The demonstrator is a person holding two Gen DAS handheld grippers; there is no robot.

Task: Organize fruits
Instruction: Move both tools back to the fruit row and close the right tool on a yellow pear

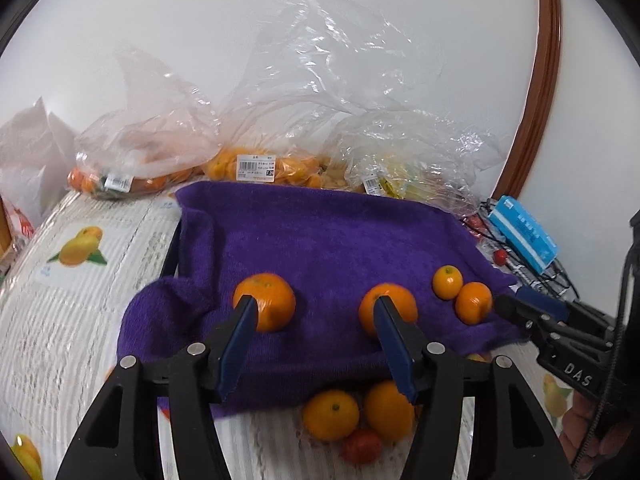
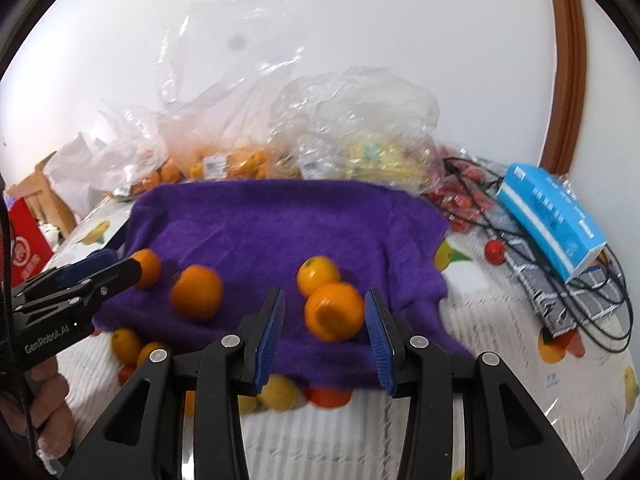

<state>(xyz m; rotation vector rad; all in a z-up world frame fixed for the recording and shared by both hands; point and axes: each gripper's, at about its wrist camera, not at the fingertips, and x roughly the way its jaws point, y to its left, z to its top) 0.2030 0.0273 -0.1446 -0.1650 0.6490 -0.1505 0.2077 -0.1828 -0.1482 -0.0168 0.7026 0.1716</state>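
Here, only the right wrist view shows a red box [image 2: 26, 248] far left, left tool [image 1: 314, 304] wide open and empty, right tool [image 2: 324, 312] open, straddling an orange [image 2: 334, 312] on the purple towel [image 2: 280, 224], contact unclear.

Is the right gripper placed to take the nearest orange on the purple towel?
Probably yes: the right gripper is open, the orange sits between its fingers on the towel, with nothing in front. A smaller orange touches it behind.

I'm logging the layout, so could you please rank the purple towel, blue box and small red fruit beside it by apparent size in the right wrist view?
1. purple towel
2. blue box
3. small red fruit
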